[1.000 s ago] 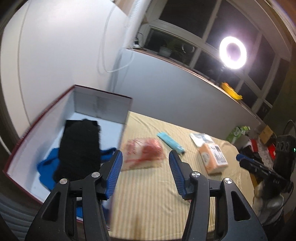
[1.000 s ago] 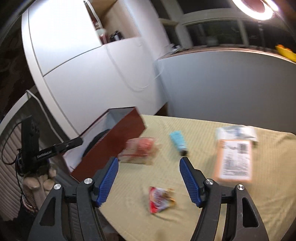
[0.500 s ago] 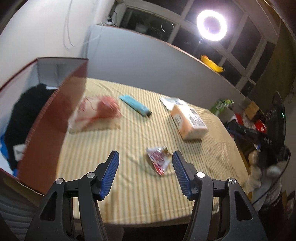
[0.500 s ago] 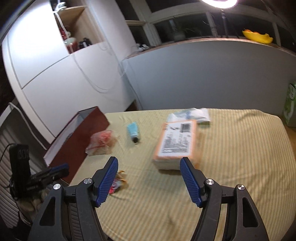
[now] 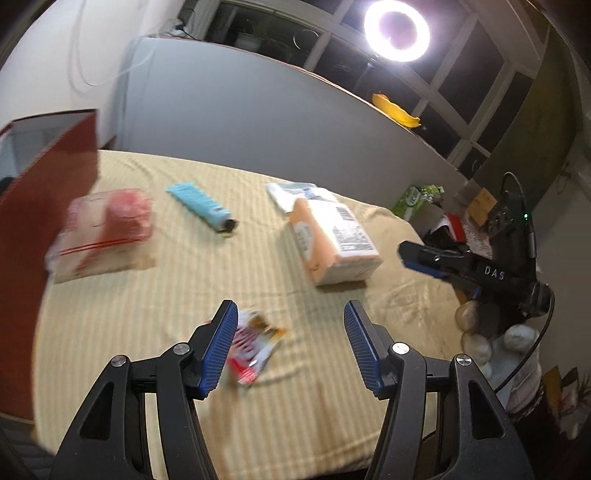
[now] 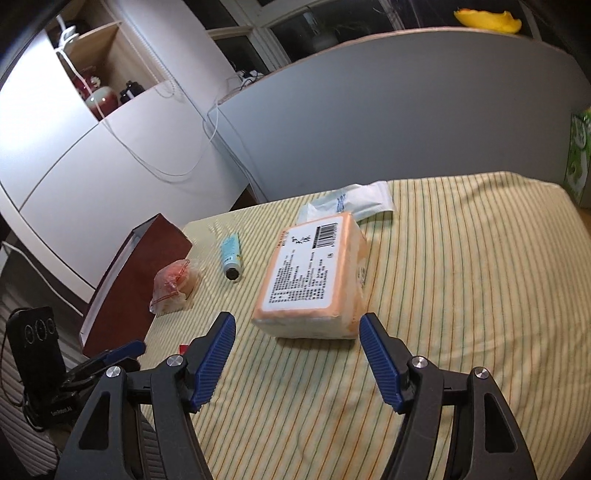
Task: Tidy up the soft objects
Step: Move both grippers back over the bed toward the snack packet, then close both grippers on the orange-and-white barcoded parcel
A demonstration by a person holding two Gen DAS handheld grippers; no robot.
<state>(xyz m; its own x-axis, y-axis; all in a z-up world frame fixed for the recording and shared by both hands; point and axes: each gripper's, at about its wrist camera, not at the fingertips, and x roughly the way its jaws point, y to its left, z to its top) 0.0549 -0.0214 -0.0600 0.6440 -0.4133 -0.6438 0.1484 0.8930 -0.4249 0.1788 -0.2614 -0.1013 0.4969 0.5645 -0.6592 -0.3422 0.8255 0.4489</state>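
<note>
My left gripper (image 5: 290, 314) is open and empty, just above a small red-and-white snack packet (image 5: 255, 345) on the yellow striped cloth (image 5: 147, 314). My right gripper (image 6: 297, 326) is open and empty, close in front of an orange wrapped pack with a white label (image 6: 312, 277), also in the left wrist view (image 5: 332, 240). A clear bag with red contents (image 5: 103, 229), a blue tube (image 5: 201, 205) and a white pouch (image 6: 354, 199) lie further back. The dark red box (image 5: 40, 206) stands at the left table edge.
A grey partition (image 6: 406, 110) runs behind the table. A green carton (image 6: 578, 155) stands at the far right. White cabinets (image 6: 92, 166) with hanging cables are on the left. A ring light (image 5: 397, 31) glares above. Clutter lies beyond the right table edge (image 5: 461, 221).
Both grippers have swung right, away from the box. The left now hangs over the snack packet. The right has come close to the orange pack. Both stay open.
</note>
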